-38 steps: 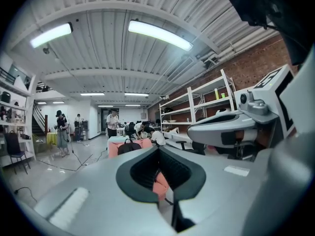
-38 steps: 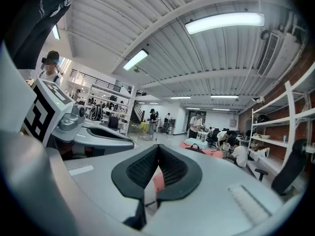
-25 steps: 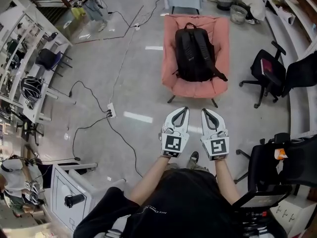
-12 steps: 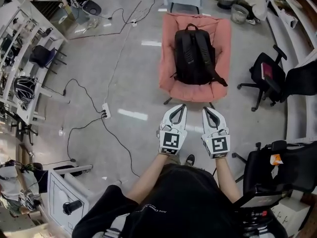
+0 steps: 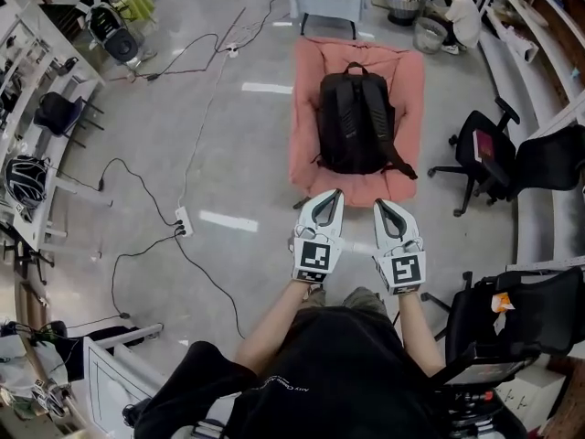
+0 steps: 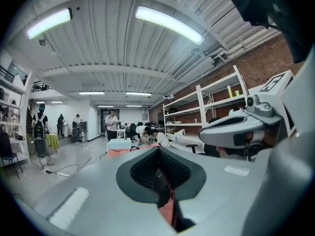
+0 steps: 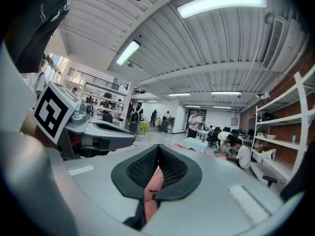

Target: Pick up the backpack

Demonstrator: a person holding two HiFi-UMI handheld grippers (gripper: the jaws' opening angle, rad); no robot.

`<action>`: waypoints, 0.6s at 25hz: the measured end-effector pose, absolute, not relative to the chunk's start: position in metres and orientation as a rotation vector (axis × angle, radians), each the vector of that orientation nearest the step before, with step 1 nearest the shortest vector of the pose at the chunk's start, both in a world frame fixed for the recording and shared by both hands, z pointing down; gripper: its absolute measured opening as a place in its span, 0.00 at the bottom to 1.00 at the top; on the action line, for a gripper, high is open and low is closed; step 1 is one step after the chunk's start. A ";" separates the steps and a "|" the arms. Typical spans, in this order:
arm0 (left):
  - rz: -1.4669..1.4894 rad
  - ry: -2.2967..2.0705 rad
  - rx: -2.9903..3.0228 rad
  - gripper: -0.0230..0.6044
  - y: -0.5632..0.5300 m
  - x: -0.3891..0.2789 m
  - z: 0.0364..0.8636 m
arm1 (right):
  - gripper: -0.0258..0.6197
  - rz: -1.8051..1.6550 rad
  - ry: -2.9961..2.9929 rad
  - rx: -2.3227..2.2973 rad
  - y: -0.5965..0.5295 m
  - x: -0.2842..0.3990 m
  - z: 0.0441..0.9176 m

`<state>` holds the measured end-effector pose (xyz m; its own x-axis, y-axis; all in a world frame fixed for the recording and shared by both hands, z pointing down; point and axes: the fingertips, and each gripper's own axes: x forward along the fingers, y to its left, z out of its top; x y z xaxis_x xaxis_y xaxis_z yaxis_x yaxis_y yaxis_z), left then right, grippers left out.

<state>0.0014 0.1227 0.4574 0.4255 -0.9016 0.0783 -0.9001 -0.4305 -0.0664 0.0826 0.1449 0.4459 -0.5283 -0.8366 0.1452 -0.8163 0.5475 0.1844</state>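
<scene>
Backpack [image 5: 356,122] lies flat on the pink armchair [image 5: 307,126], straight ahead of both tools and near their tips. Its straps face up and its top handle [image 5: 353,66] is at the end farthest from the tools. I read this as the approach step, since nothing is gripped yet. My left tool [image 5: 334,196] and right tool [image 5: 380,205] sit side by side, each with its 2 jaws pressed together and nothing between them. Next, I judge, I must spread the jaws of at least 1 tool, reach forward over the chair's near edge, and close on a strap or the handle.
</scene>
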 end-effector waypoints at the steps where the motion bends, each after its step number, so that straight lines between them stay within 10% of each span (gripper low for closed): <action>1: -0.167 1.670 -2.647 0.04 0.118 -0.001 0.462 | 0.06 -0.140 -2.563 1.385 0.142 0.080 0.448; 15: -0.326 1.726 -2.618 0.04 0.011 0.038 0.487 | 0.06 -0.032 -2.600 1.394 0.019 0.138 0.474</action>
<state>0.0384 0.0107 0.4870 0.3794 -0.9080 0.1775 -0.9103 -0.4007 -0.1040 0.1384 0.0193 0.4745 -0.5393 -0.8273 0.1571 -0.8233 0.5572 0.1083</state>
